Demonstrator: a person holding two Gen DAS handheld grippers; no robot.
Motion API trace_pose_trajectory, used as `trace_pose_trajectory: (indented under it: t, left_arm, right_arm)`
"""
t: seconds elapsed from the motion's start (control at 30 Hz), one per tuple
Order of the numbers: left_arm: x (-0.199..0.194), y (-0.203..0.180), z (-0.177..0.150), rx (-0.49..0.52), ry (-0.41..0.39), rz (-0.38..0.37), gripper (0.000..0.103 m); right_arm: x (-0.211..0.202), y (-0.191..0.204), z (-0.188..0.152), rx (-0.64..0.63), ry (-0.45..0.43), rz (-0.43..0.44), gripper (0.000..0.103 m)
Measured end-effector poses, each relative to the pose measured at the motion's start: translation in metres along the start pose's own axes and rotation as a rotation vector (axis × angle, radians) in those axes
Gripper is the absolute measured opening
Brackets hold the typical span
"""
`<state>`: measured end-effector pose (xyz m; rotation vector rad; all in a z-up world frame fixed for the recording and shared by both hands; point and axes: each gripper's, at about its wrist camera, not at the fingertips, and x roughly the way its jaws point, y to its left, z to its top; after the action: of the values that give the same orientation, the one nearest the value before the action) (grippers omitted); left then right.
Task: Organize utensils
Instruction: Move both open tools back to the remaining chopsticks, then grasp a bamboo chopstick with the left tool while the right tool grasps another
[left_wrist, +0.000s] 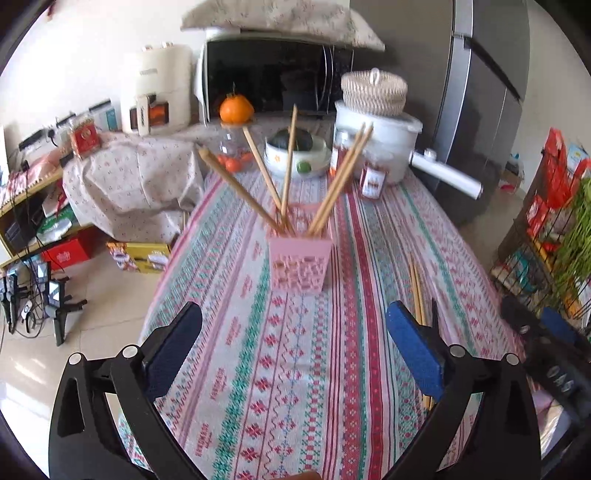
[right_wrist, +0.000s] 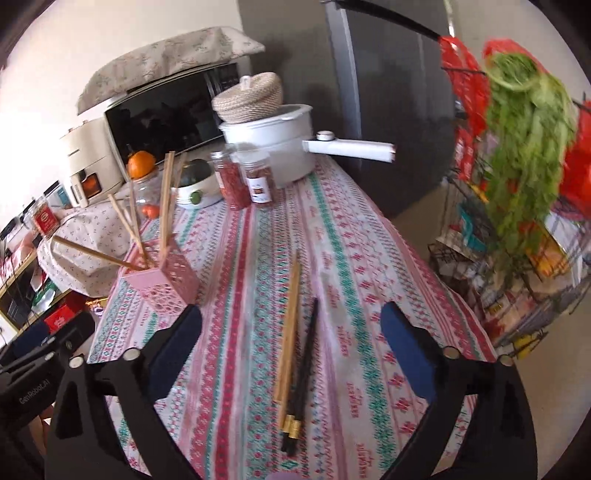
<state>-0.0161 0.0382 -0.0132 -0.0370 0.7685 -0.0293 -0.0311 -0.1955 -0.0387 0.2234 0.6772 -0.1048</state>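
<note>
A pink perforated utensil holder stands mid-table with several wooden chopsticks fanned out of it. It also shows at the left in the right wrist view, as the holder. My left gripper is open above the cloth in front of the holder, nothing between its blue pads. More wooden chopsticks lie just beyond its right finger. My right gripper is open, with wooden chopsticks and black chopsticks lying flat on the cloth between its fingers, untouched.
A patterned tablecloth covers the table. At the far end stand a white pot with a woven basket on top, spice jars, a bowl and an orange. A wire rack with greens is to the right.
</note>
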Motion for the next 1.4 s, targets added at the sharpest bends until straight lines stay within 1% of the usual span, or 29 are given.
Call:
trace_pose_trajectory:
  t: [0.03, 0.1, 0.17, 0.23, 0.3, 0.37, 0.47, 0.57, 0.67, 0.73, 0.77, 0.8, 0.87, 0.97, 1.0, 1.07, 1.27, 1.3, 1.37, 1.4]
  left_arm:
    - [0.012, -0.002, -0.005, 0.002, 0.062, -0.009, 0.096]
    - [0.026, -0.004, -0.012, -0.008, 0.135, -0.02, 0.096]
    - [0.045, -0.01, -0.02, -0.029, 0.215, -0.041, 0.096]
    - [0.061, -0.023, -0.026, -0.026, 0.278, -0.067, 0.096]
    - [0.074, -0.039, -0.027, -0.004, 0.313, -0.079, 0.096]
    - [0.092, -0.063, -0.024, 0.036, 0.363, -0.093, 0.096]
    - [0.117, -0.092, -0.015, 0.039, 0.432, -0.135, 0.096]
    - [0.141, -0.117, -0.002, 0.046, 0.473, -0.148, 0.095]
    - [0.161, -0.14, 0.011, 0.083, 0.491, -0.127, 0.086]
    - [0.172, -0.152, 0.016, 0.109, 0.508, -0.121, 0.076]
    - [0.177, -0.158, 0.018, 0.119, 0.515, -0.122, 0.068]
    - [0.18, -0.16, 0.021, 0.126, 0.518, -0.12, 0.064]
    - [0.188, -0.165, 0.028, 0.12, 0.514, -0.106, 0.059]
    - [0.202, -0.162, 0.043, 0.073, 0.512, -0.116, 0.051]
    - [0.207, -0.161, 0.049, 0.062, 0.507, -0.113, 0.049]
    - [0.218, -0.16, 0.058, 0.047, 0.49, -0.089, 0.047]
    - [0.252, -0.165, 0.072, 0.024, 0.484, -0.059, 0.042]
    - [0.257, -0.166, 0.072, 0.025, 0.49, -0.063, 0.04]
    - [0.265, -0.169, 0.074, 0.022, 0.493, -0.074, 0.041]
    - [0.267, -0.171, 0.075, 0.031, 0.487, -0.067, 0.041]
  right_arm:
    - [0.001, -0.009, -0.002, 0.008, 0.007, -0.016, 0.096]
    - [0.009, -0.03, -0.007, 0.027, 0.049, -0.051, 0.096]
    - [0.018, -0.051, -0.01, 0.089, 0.132, -0.066, 0.096]
    - [0.024, -0.064, -0.012, 0.133, 0.187, -0.063, 0.096]
    - [0.029, -0.079, -0.015, 0.195, 0.238, -0.07, 0.096]
    - [0.031, -0.089, -0.018, 0.249, 0.268, -0.052, 0.096]
    - [0.037, -0.105, -0.02, 0.342, 0.317, 0.004, 0.096]
    - [0.044, -0.114, -0.023, 0.421, 0.376, 0.063, 0.096]
    - [0.051, -0.117, -0.025, 0.439, 0.42, 0.107, 0.096]
    - [0.049, -0.12, -0.024, 0.457, 0.418, 0.111, 0.096]
    - [0.049, -0.123, -0.023, 0.466, 0.414, 0.112, 0.096]
    - [0.048, -0.127, -0.023, 0.479, 0.41, 0.111, 0.096]
    - [0.046, -0.139, -0.022, 0.53, 0.404, 0.116, 0.096]
    - [0.047, -0.151, -0.026, 0.61, 0.43, 0.169, 0.096]
    - [0.049, -0.152, -0.028, 0.628, 0.447, 0.195, 0.096]
    - [0.052, -0.151, -0.029, 0.637, 0.469, 0.219, 0.096]
    - [0.055, -0.142, -0.027, 0.596, 0.479, 0.223, 0.096]
    - [0.057, -0.141, -0.026, 0.595, 0.483, 0.224, 0.096]
    - [0.061, -0.139, -0.026, 0.594, 0.493, 0.222, 0.096]
    - [0.063, -0.137, -0.026, 0.59, 0.499, 0.222, 0.096]
